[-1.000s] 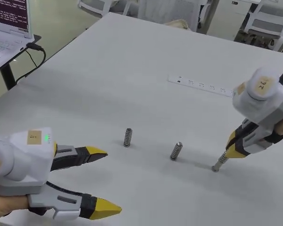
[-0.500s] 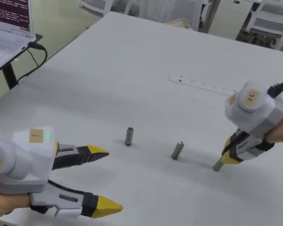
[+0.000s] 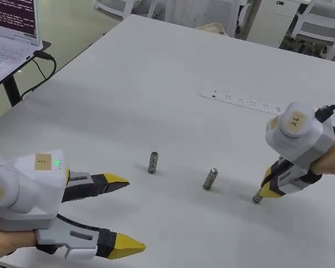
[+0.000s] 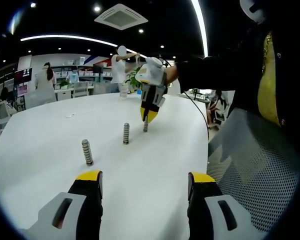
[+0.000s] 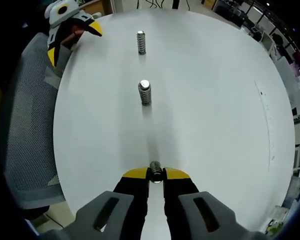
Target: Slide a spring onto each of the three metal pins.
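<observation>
While the right gripper point(image 5: 155, 175) pinches the third spring point(image 5: 155, 169) between its yellow-tipped jaws, the left gripper point(image 3: 127, 213) hovers well apart from it. The left gripper is low over the near left part of the white table point(image 3: 156, 84), its jaws spread wide with nothing between them. Seen from the head view, the third spring stands at the right end of a row of three. It leans a little, with its foot on the table and its top caught in the right gripper, which reaches down to it from above and from the right. The middle spring point(image 3: 210, 178) stands near it, slightly tilted. The right gripper view shows the rounded metal top of a pin point(image 5: 145, 83) above its coils. The leftmost spring point(image 3: 152, 162) stands upright, nearest the left gripper but not touching it. A white power strip point(image 3: 243, 101) lies flat on the table beyond the springs. An open laptop point(image 3: 8, 28) sits on a separate stand off the table's far left side.
</observation>
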